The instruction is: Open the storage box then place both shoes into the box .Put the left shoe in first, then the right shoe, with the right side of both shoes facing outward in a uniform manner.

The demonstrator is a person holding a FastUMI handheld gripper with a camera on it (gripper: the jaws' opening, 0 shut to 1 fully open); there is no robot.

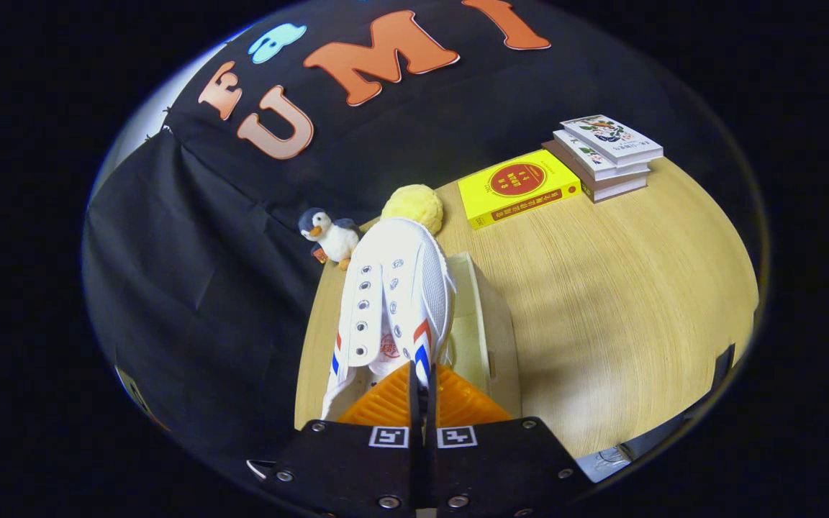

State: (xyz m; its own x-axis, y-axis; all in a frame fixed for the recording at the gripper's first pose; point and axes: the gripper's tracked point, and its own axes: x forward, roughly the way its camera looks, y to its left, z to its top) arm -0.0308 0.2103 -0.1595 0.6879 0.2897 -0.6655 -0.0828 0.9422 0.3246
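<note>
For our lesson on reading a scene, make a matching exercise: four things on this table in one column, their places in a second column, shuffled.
1. white shoe
2. toy penguin
3. yellow book
4. stack of books

A. beside the yellow book, farthest from the gripper
B. between the yellow ball and the stack
C. pinched in the jaws of the gripper
D. at the table's edge, against the black cloth

Pairs: 1-C, 2-D, 3-B, 4-A

Shoe (pixel 393 302): heel end hidden behind the fingers (pixel 450 403), so the spot pinched by the gripper (pixel 422 381) cannot be seen. Storage box (pixel 490 324): mostly covered by the shoe, inside hidden. Yellow fluffy ball (pixel 413 207): bottom part hidden behind the toe. Toy penguin (pixel 328 234): one side tucked behind the shoe. Book covers (pixel 519 185): print too small to read.
</note>
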